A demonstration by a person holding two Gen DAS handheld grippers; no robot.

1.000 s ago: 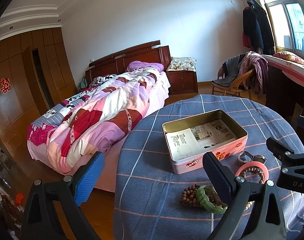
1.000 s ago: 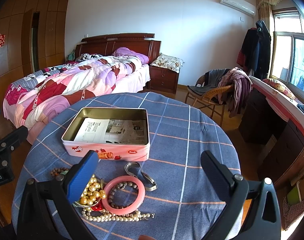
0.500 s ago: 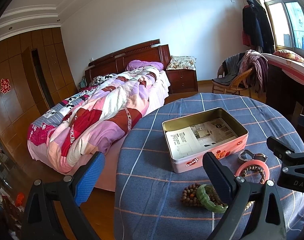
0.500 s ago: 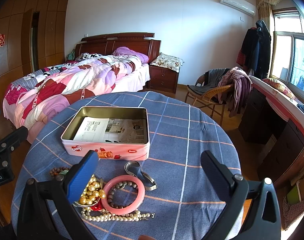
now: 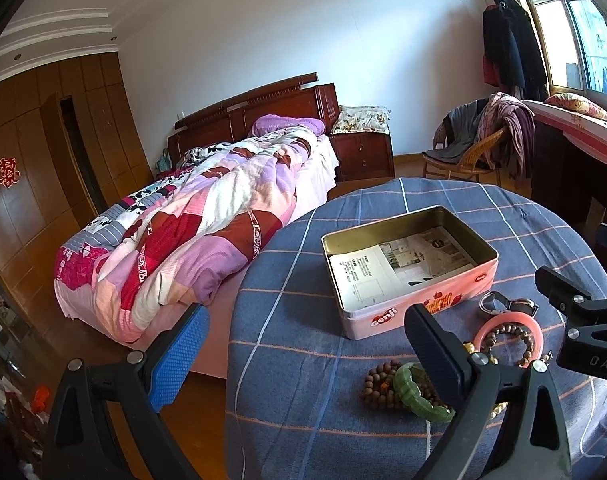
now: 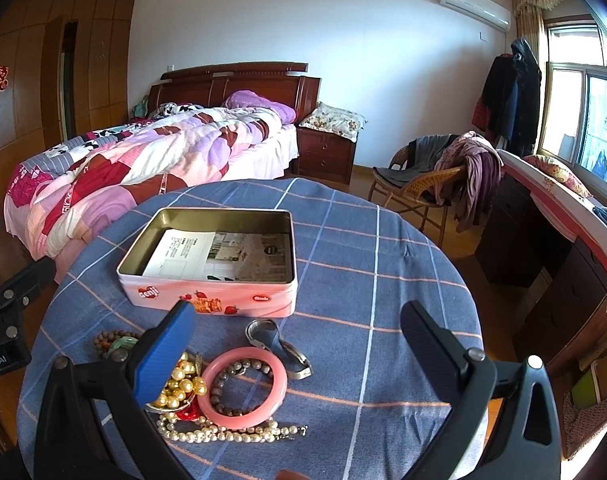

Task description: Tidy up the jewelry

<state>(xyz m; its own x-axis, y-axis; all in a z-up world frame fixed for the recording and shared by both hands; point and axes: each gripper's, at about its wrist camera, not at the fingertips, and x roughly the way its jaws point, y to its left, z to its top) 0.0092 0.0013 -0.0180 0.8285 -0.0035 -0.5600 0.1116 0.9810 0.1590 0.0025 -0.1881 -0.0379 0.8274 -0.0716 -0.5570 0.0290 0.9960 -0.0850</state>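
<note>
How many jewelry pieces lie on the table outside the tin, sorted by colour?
Pink: 1, bangle
Green: 1, bracelet
Brown: 2, bead bracelets
Gold: 1, bead strand
White: 1, pearl strand
Silver: 1, watch
Total: 7

The tin (image 6: 207, 276) is metal: dull gold inside, glossy pink print outside, with printed paper (image 6: 219, 254) on its bottom. Woven checked cloth covers the counter (image 6: 383, 280). The pink bangle (image 6: 242, 388) looks like smooth, shiny plastic; the pearls (image 6: 223, 435) gleam. The green bracelet (image 5: 417, 394) looks polished, the brown beads (image 5: 377, 386) matt like wood.
</note>
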